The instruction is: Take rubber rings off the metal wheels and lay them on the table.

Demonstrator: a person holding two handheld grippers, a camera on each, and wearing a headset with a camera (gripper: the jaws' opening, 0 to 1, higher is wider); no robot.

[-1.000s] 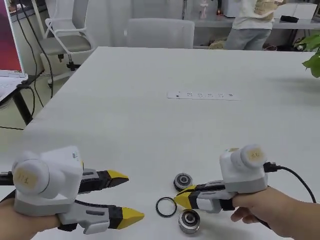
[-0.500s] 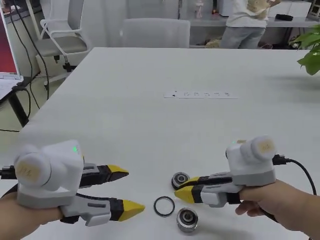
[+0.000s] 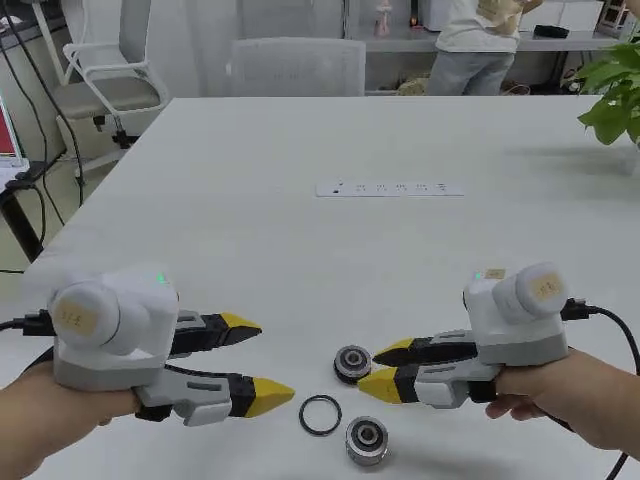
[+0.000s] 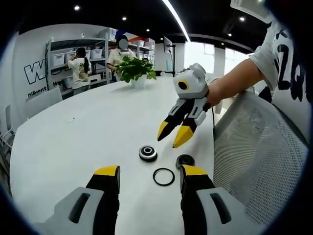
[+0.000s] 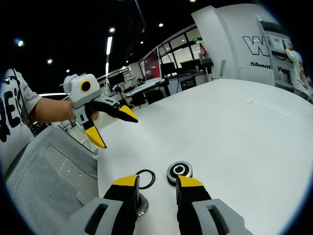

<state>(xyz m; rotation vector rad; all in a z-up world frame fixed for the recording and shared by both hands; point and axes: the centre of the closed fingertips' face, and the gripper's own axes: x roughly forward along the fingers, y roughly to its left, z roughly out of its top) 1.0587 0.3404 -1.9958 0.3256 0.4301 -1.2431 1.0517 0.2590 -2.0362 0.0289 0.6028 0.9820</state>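
Left hand-held gripper (image 3: 272, 360) has its jaws spread wide and holds nothing, hovering over the surface (image 3: 300, 230) left of the parts. Right hand-held gripper (image 3: 370, 368) has its jaws a narrow way apart, also holding nothing, with the tips just right of the far metal wheel (image 3: 352, 363). I cannot tell whether they touch it.

A loose rubber ring (image 3: 320, 415) lies flat on the surface between the two grippers, apart from both wheels. The near metal wheel (image 3: 367, 440) sits just right of the ring, below the right gripper's jaws. The far wheel has a dark outer band. The near one looks like bare metal at the rim.

A power strip (image 3: 390, 188) lies mid-surface, well apart from the parts. There is a plant (image 3: 610, 100) at the far right edge.

Versus a second ago, the right gripper's tips have pulled back from beside the ring and the jaws have parted slightly. The left gripper's spread is unchanged. The ring and both wheels keep the same layout, and the overall shift in the picture is camera movement.
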